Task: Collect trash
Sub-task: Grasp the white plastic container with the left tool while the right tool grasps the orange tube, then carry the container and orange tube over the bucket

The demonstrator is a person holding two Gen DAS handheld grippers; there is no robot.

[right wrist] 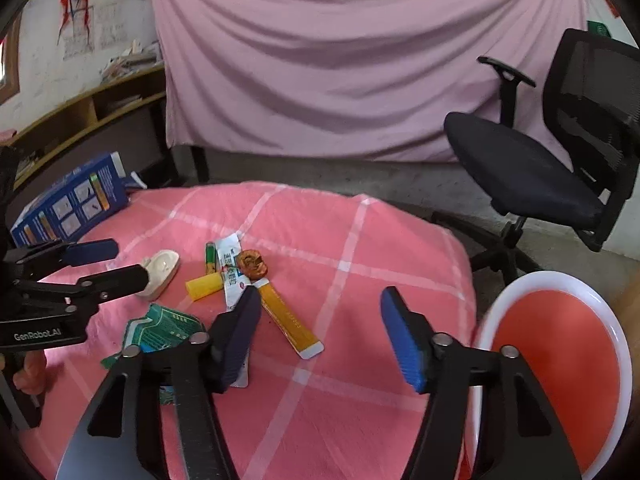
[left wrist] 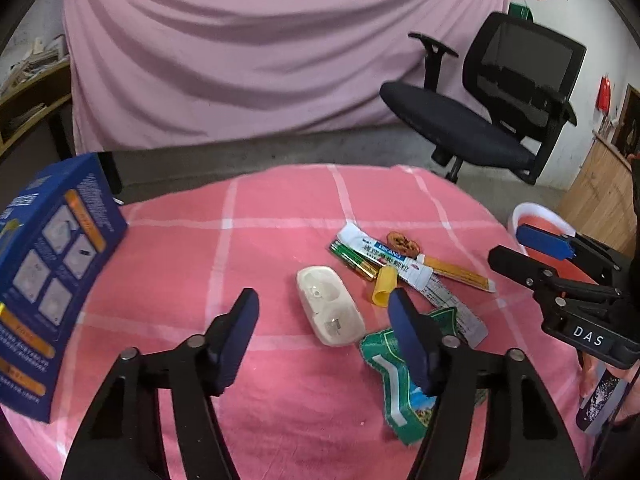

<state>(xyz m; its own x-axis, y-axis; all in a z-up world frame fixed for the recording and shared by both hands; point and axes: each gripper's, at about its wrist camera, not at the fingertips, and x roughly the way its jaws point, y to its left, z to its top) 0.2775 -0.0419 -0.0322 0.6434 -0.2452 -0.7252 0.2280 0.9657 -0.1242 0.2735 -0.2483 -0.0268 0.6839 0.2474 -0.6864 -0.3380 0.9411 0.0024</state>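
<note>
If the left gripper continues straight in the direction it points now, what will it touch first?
Probably the white plastic case: it lies just ahead of the open left gripper, between the fingertips in its own view. Depth is unclear; its right finger might graze the green wrapper.

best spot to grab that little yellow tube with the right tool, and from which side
Take the yellow tube across its round middle, coming down from above with one finger on each long side. It lies flat on the pink checked cloth, so its ends are poor targets. Its far end sits against the white sachet, so the nearer, free half looks cleaner. The right tool is open and empty.
</note>
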